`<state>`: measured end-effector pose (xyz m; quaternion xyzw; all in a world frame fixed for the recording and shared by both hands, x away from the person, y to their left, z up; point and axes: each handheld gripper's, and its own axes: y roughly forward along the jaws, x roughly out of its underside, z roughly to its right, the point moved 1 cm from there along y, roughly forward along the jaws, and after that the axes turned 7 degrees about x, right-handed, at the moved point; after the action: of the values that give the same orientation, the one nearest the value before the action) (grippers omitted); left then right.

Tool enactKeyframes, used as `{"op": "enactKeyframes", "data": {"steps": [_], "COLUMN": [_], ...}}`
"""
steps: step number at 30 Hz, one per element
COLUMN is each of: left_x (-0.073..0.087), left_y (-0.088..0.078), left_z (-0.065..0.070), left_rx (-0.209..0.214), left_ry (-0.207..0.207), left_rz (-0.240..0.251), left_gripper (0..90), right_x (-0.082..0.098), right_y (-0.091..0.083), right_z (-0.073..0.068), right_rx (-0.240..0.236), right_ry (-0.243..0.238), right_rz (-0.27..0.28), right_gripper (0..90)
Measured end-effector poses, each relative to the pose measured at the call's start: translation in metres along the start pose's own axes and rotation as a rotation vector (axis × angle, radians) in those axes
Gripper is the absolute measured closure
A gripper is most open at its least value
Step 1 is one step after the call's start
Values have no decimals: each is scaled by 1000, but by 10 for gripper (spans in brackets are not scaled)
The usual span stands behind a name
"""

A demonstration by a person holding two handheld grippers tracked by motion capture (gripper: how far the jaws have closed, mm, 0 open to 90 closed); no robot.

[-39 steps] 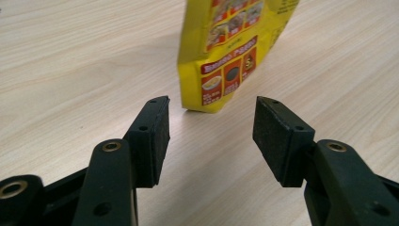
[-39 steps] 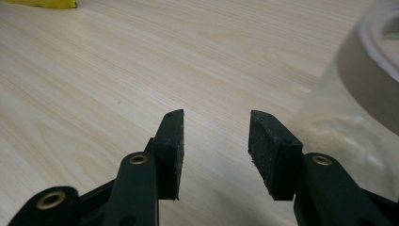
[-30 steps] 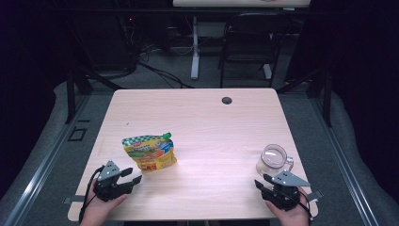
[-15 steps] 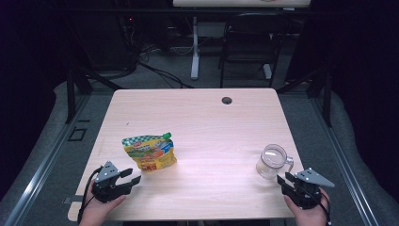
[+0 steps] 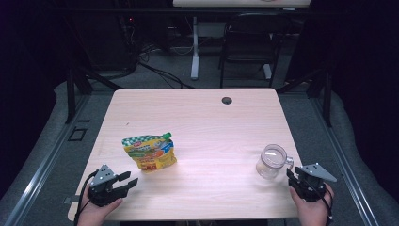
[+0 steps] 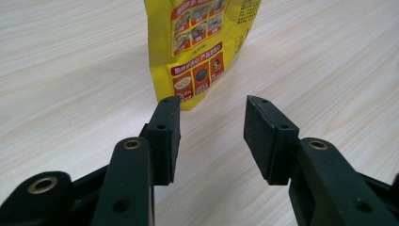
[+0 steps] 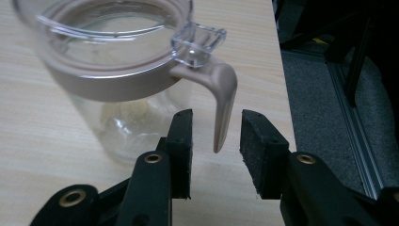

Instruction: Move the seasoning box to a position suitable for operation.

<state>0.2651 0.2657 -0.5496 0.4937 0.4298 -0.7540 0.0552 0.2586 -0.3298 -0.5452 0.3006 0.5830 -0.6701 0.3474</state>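
Pouch (image 5: pixel 149 151) lies left on table (image 5: pixel 211 117), jar (image 5: pixel 272 161) right.

Table (image 5: pixel 202 117): yellow pouch (image 5: pixel 149 151), glass jar (image 5: pixel 271 161) (handled)

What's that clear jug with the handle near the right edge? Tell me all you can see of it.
The jug looks like clear glass or plastic, with a beige band round its wide mouth, a beige handle curving down, and a clear lid tab above it. It stands upright on the table, apparently empty. The right gripper points at the handle, jaws apart and not touching it.
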Motion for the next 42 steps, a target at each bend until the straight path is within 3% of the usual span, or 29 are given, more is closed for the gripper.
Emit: {"op": "enactKeyframes", "data": {"steps": [7, 19, 42], "left_x": [7, 17, 16], "left_y": [-7, -19, -18], "left_z": [0, 0, 0], "left_rx": [-15, -42, -44], "left_ry": [-16, -29, -20], "left_rz": [2, 2, -4], "left_gripper": [568, 569, 575], "right_x": [-6, -14, -14], "right_y": [22, 34, 33], "right_z": [-1, -5, -7], "right_rx": [15, 28, 62], "right_ry": [-3, -19, 20], "right_rz": [-15, -16, -6], "right_gripper": [677, 734, 797]}}
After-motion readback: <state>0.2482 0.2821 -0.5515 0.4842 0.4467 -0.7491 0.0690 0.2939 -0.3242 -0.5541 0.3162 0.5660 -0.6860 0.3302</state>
